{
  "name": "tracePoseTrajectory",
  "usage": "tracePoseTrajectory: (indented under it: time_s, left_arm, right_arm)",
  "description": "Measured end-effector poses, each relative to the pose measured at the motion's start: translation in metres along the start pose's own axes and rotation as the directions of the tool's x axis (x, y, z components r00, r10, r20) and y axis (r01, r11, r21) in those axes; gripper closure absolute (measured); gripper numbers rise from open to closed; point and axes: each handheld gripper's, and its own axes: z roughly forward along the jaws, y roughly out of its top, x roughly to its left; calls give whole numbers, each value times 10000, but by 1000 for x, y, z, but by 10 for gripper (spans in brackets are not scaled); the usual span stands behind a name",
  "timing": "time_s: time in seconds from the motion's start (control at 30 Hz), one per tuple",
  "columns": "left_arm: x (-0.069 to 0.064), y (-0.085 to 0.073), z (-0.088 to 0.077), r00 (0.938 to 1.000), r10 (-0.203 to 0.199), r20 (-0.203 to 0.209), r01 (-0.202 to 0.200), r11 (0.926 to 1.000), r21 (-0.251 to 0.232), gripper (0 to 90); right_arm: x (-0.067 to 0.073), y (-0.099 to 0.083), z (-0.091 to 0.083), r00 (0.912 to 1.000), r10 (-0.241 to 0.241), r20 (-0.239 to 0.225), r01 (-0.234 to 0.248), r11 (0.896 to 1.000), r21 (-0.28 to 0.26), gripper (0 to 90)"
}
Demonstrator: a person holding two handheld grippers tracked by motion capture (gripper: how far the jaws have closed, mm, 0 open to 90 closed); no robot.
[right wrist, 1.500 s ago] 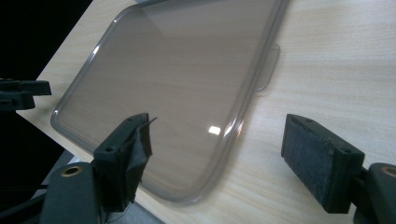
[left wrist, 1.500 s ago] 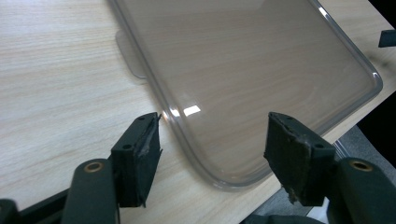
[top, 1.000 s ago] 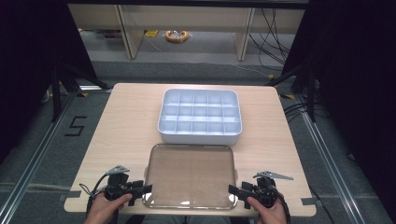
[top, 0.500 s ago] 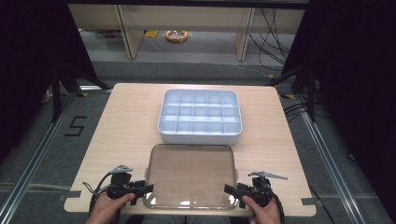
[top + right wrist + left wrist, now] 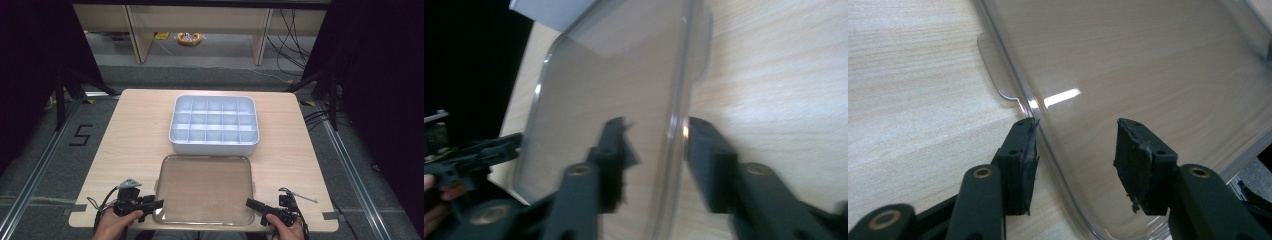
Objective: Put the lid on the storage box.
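A clear plastic lid (image 5: 205,189) lies flat on the wooden table (image 5: 135,140), just in front of a white box with several compartments (image 5: 214,125). My left gripper (image 5: 150,204) is at the lid's front left corner. In the left gripper view its jaws (image 5: 1075,130) have just been closing and straddle the lid's rim (image 5: 1148,65): one pad touches the outside, the other stands off above the lid. My right gripper (image 5: 255,205) is at the front right corner. Its jaws (image 5: 654,130) have just closed in sharply, with the lid's edge (image 5: 609,75) between them and a gap still showing.
The table's front edge runs right under both hands. A tab sticks out from the lid's left side (image 5: 993,65). The right gripper view shows the other gripper (image 5: 469,160) across the lid, and a corner of the white box (image 5: 554,10) behind.
My right gripper has slid left onto the lid's front right corner and its jaws have narrowed. The left gripper stays where it was, its jaws slightly narrower.
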Motion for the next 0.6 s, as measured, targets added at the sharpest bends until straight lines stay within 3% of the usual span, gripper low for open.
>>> tracePoseTrajectory:
  time_s: [0.03, 0.07, 0.1, 0.17, 0.2, 0.27, 0.3, 0.33, 0.37, 0.4, 0.43, 0.5, 0.53, 0.57, 0.6]
  left_arm:
    - [0, 0, 0, 10000, 0, 0, 0, 10000, 0, 529]
    - [0, -1, 0, 9996, 273, -102, -272, 9996, 90, 533]
    - [0, -1, 0, 9996, 273, -102, -272, 9996, 90, 531]
    - [0, -1, -1, 9991, 431, -48, -430, 9990, 156, 521]
    - [0, 0, 0, 9998, 183, 41, -184, 9998, 34, 507]
    - [0, -1, 0, 9998, 122, 180, -123, 9999, 7, 498]
    - [1, -1, 0, 9996, 67, 291, -68, 10000, 24, 488]
    - [1, -1, -1, 9996, 41, 271, -39, 10000, -57, 448]
    - [1, -1, -1, 9996, 41, 271, -39, 10000, -57, 430]
    - [2, 0, -1, 9996, -10, 265, 12, 10000, -55, 430]
    - [2, 0, -1, 9996, -54, 279, 56, 9999, -90, 404]
    - [3, 0, -1, 9996, -113, 253, 116, 9999, -128, 398]
    - [3, 1, -1, 9995, -114, 279, 116, 9999, -87, 385]
    - [3, 1, -1, 9993, -164, 337, 166, 9999, -48, 376]
    - [4, 1, -1, 9991, -211, 358, 213, 9998, -40, 376]
  right_arm:
    - [0, 0, 1, 9993, -341, 157, 344, 9992, -202, 669]
    - [4, 1, 0, 9975, -654, 282, 659, 9977, -159, 659]
    - [4, 1, 0, 9975, -654, 282, 659, 9977, -159, 659]
    - [4, 3, -2, 9775, -2074, 385, 2090, 9770, -425, 659]
    - [8, 1, -4, 9833, -1788, 346, 1795, 9836, -192, 658]
    - [8, 1, -6, 9817, -1883, 282, 1888, 9819, -157, 658]
    - [7, 2, -6, 9682, -2492, 211, 2497, 9680, -254, 658]
    - [13, 3, -10, 9481, -3159, 362, 3170, 9480, -295, 659]
    - [13, 3, -10, 9481, -3159, 362, 3170, 9480, -295, 659]
    - [15, 4, -12, 9314, -3617, 413, 3631, 9311, -340, 666]
    - [17, 5, -14, 9088, -4165, 264, 4173, 9075, -489, 673]
    - [19, 4, -17, 9140, -4056, 63, 4055, 9130, -449, 678]
    - [19, 4, -18, 8978, -4403, -9, 4393, 8959, -653, 679]
    - [22, 3, -19, 9114, -4111, -181, 4097, 9107, -527, 679]
    - [22, 3, -19, 9114, -4111, -181, 4097, 9107, -527, 679]
